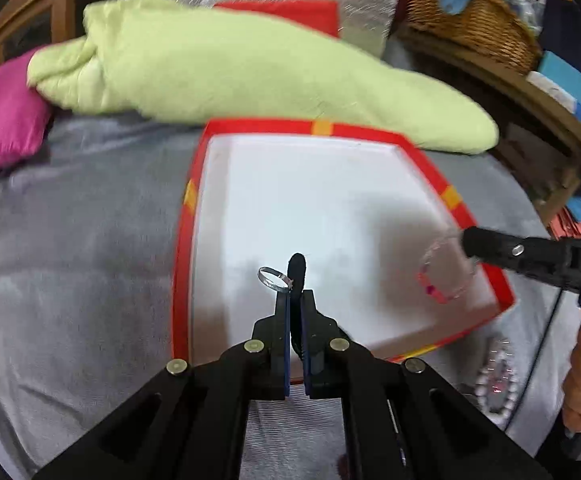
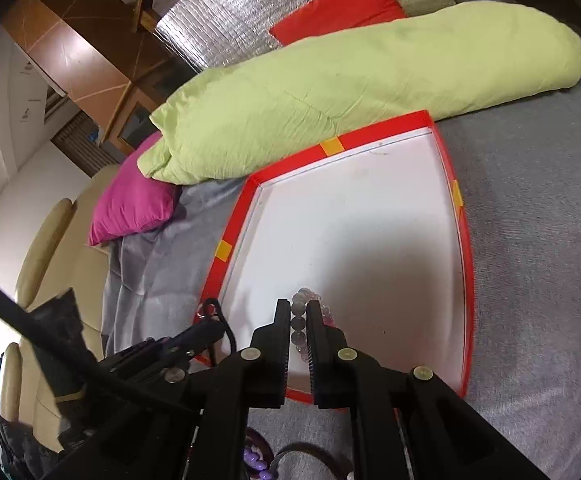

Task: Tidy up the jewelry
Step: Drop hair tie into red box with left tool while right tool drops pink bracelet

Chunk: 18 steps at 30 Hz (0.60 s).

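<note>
Here, thin silver ring on black cord (image 1: 275, 279) clamped at tip of left tongs (image 1: 295, 300), over white floor of red-rimmed shallow box (image 1: 184, 216). Right tongs (image 2: 298, 320) closed on pale round-bead bracelet (image 2: 299, 312), above same box's near end. Box rests on grey bedspread (image 2: 530, 208); lime-green pillow (image 2: 370, 80) beyond tongs.

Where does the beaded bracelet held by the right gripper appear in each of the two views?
Left wrist view: the beaded bracelet hangs blurred at the right, from the right gripper, over the tray's right corner.
Right wrist view: it sits at bottom centre, clamped in the right gripper.
Shared landmark: the red-rimmed white tray below the green pillow.
</note>
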Each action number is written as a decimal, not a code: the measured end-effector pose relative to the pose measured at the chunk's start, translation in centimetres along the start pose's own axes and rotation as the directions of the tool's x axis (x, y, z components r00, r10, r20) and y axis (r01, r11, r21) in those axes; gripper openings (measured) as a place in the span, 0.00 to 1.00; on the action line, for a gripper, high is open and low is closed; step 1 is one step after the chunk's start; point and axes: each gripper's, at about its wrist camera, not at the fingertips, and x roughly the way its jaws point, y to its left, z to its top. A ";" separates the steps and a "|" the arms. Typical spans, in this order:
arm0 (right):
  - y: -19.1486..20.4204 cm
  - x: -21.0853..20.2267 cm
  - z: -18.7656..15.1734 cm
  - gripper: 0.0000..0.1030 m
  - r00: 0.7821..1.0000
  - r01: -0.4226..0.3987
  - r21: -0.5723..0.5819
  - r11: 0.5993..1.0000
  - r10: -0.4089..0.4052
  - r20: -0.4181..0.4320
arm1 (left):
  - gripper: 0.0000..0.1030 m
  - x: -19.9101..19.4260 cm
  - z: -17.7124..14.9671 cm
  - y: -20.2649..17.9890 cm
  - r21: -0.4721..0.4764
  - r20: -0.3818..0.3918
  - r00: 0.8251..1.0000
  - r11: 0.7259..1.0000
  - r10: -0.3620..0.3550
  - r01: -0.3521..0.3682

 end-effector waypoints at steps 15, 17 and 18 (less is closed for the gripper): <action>-3.0 -3.1 0.8 0.18 0.998 0.023 0.101 0.995 -0.030 0.062 | 0.32 -1.3 -1.3 -0.7 0.097 0.043 0.995 0.990 0.095 -0.099; -3.0 -3.5 0.6 0.18 0.997 0.036 0.094 0.995 -0.041 0.061 | 0.32 -2.1 -1.6 -0.5 0.096 0.058 0.994 0.990 0.096 -0.102; -3.0 -3.6 0.4 0.18 0.997 0.036 0.096 0.995 -0.042 0.057 | 0.32 -2.3 -1.7 -0.5 0.093 0.064 0.993 0.990 0.098 -0.104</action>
